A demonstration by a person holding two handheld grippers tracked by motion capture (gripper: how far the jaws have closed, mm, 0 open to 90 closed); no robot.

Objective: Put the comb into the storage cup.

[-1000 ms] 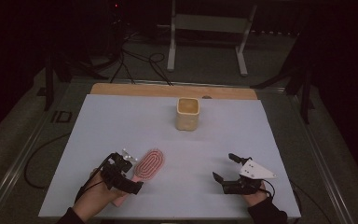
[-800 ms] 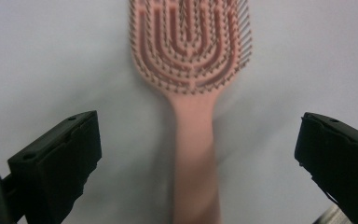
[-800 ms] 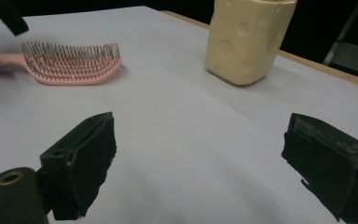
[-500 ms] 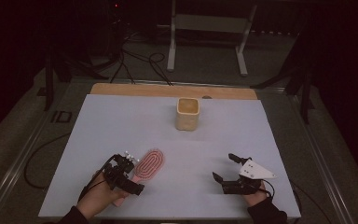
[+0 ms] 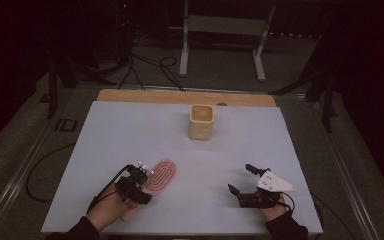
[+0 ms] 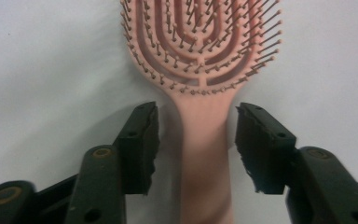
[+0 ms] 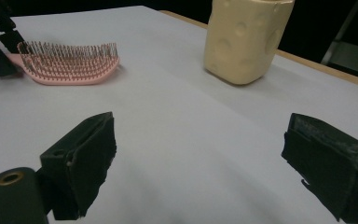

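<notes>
Since the earlier high-view frame, the left tongs have crept a little further along the brush handle and their jaws have just been closing; the handle sits between them but a gap shows on each side in the left gripper view, so the pads are not yet pressing. Right tongs haven't shifted, lower right of the high view, jaws wide, nothing in them.

Pink hairbrush: lower left of the high view on the worktop, bristles up, head pointing up-right, handle running back toward the hand.

Handling guess:
- light, moulded plastic, stiff
- smooth handle, could be a bit slippery; may swivel in the pads if taken off-centre
- head is vented with thin bristles, poor grip surface, so avoid it
- best hold: the handle just below the neck, across its narrow width, which is where the jaws now stand

Container: cream cup, upper centre of the high view, upright, well apart from the brush. Interior looks empty from above, bottom not fully visible. Dimpled walls show in the right gripper view.
</notes>
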